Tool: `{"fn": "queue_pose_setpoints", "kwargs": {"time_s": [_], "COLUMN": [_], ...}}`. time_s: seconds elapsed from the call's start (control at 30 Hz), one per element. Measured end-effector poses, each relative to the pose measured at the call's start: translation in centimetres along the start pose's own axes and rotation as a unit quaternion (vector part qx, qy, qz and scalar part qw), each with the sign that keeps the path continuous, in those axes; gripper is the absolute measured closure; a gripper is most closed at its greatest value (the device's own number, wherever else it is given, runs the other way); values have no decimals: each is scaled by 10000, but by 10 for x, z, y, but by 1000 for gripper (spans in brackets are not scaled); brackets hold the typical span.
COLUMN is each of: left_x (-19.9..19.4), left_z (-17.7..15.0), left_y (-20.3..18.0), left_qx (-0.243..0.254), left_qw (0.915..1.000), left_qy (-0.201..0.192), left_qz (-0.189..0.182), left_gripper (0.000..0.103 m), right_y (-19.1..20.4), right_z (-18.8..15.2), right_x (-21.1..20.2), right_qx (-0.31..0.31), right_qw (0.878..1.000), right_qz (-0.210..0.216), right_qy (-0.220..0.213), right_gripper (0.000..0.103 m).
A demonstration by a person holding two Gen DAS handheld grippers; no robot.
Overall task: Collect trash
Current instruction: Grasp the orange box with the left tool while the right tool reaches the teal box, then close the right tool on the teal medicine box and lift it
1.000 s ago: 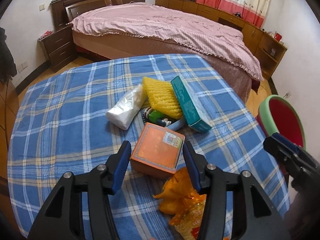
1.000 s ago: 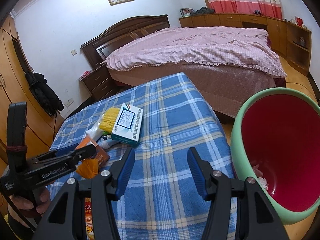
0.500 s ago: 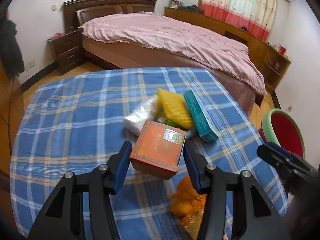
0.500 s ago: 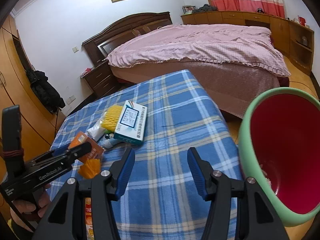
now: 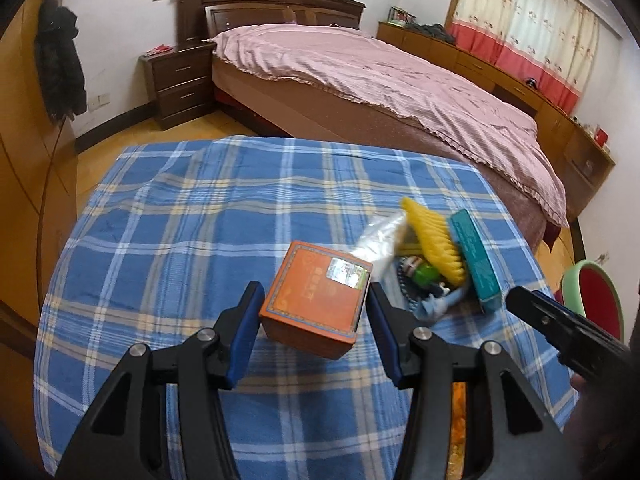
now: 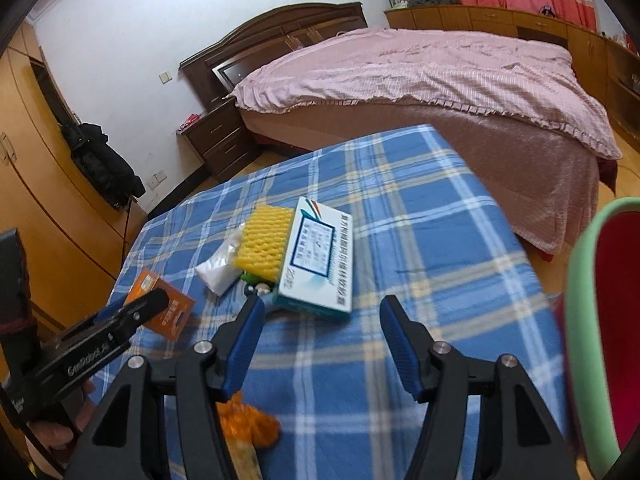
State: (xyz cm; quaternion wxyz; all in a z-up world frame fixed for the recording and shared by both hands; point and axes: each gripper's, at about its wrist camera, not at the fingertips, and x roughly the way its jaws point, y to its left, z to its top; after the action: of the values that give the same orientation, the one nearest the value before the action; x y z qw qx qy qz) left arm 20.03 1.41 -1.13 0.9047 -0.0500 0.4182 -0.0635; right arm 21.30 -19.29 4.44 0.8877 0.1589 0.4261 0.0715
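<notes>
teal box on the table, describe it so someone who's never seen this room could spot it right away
On the blue plaid tablecloth in front of the pink bed, find the small heap of trash. The teal box lies at the heap's right edge, against the yellow foam net. It alone is long and flat, with a white printed top and teal sides.

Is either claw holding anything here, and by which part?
The left claw grips the orange box by its two opposite side faces, lifted off the blue plaid tablecloth. The right claw is open and holds nothing.
</notes>
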Motion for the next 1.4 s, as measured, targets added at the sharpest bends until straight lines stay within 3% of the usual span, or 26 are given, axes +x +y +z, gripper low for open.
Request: {"fn": "queue_pose_setpoints", "kwargs": {"time_s": [0.4, 0.57, 0.87, 1.2, 1.4], "left_x": [0, -4, -6, -8, -11], "left_z": [-2, -3, -4, -7, -6], "left_y": [10, 11, 11, 7, 4], "left_qx": [-151, -156, -139, -88, -75], "left_qw": [9998, 9997, 9997, 9998, 9998], "left_qy": [-43, -99, -115, -105, -93], "left_qz": [-101, -132, -145, -154, -162], "left_gripper": [50, 50, 50, 50, 50], "right_y": [4, 2, -10, -11, -5], "right_z": [9, 4, 4, 7, 4], "right_x": [38, 43, 31, 28, 10], "right_qx": [223, 272, 411, 315, 26], "right_qw": [9993, 9990, 9989, 9991, 9992], "right_qz": [63, 126, -175, -287, -290], "right_qy": [294, 337, 138, -1, -281], "right_gripper": [41, 54, 55, 80, 82]}}
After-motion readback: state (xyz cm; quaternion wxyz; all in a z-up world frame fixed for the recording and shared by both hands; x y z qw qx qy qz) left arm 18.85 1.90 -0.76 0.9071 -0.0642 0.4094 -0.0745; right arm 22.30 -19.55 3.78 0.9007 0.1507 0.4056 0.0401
